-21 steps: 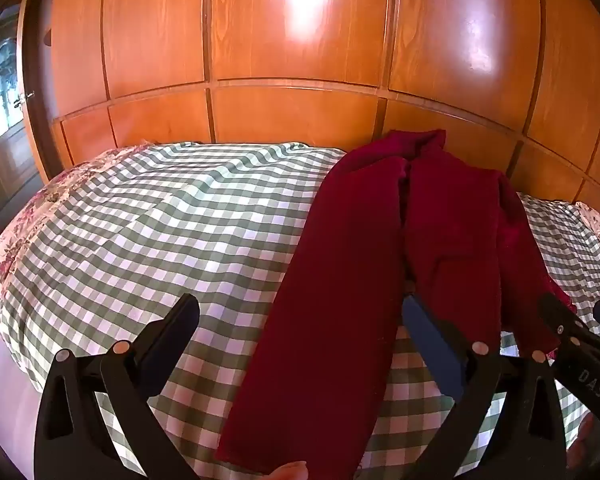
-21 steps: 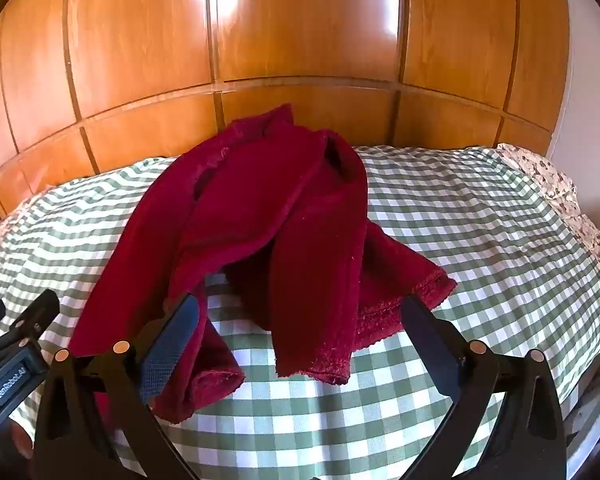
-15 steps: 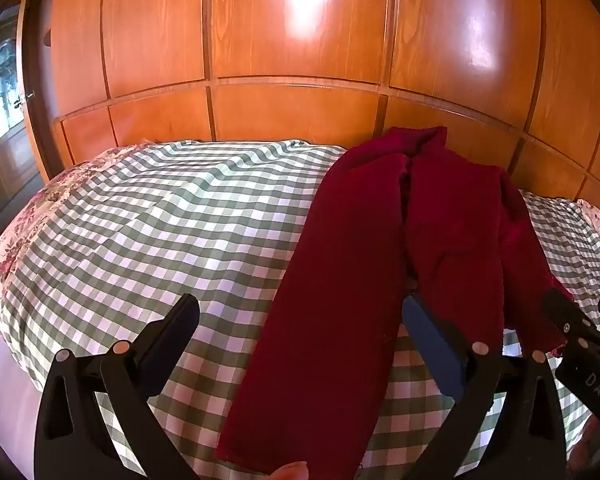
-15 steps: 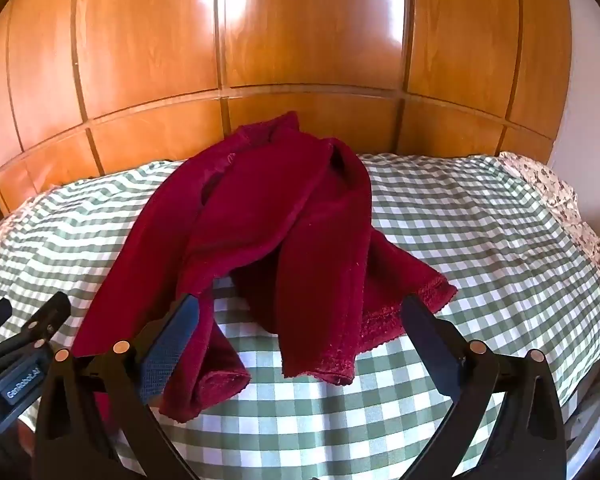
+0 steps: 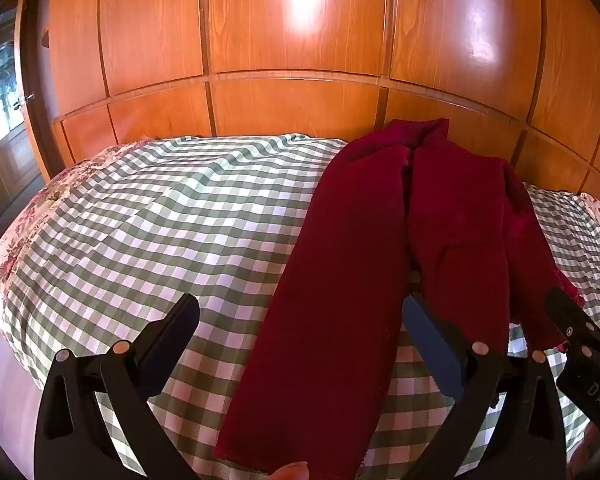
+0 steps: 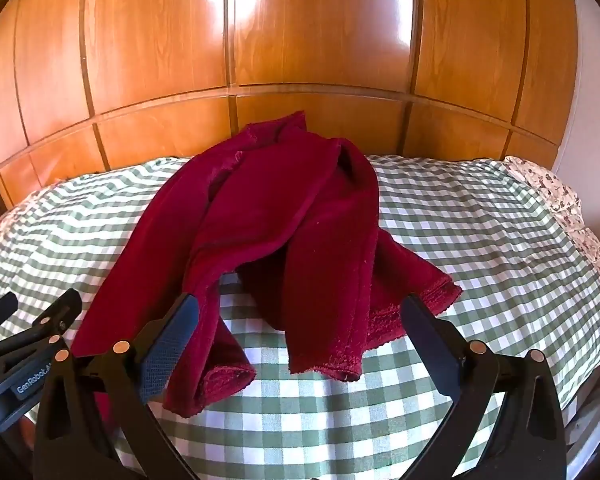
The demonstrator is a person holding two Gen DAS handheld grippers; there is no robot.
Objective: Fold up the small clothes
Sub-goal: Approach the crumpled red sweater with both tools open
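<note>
A dark red garment (image 5: pixel 360 260) lies crumpled on a green-and-white checked bed cover (image 5: pixel 160 240), its long parts running toward me. In the right wrist view the garment (image 6: pixel 284 232) lies in the middle with its hems nearest me. My left gripper (image 5: pixel 300 320) is open and empty, hovering over the near end of the garment's left strip. My right gripper (image 6: pixel 300 320) is open and empty, just above the garment's near hems. Each gripper shows at the edge of the other's view, the right one (image 5: pixel 580 340) and the left one (image 6: pixel 28 340).
A glossy wooden panelled wall (image 5: pixel 300 60) stands right behind the bed. Floral bedding (image 6: pixel 560 200) shows at the bed's right edge and also at its left edge (image 5: pixel 32 220). A doorway (image 5: pixel 0 100) is at the far left. The bed's front edge is near me.
Both grippers have drawn slightly back and up from the garment, so it sits a little lower in both views. The garment itself has not moved.
</note>
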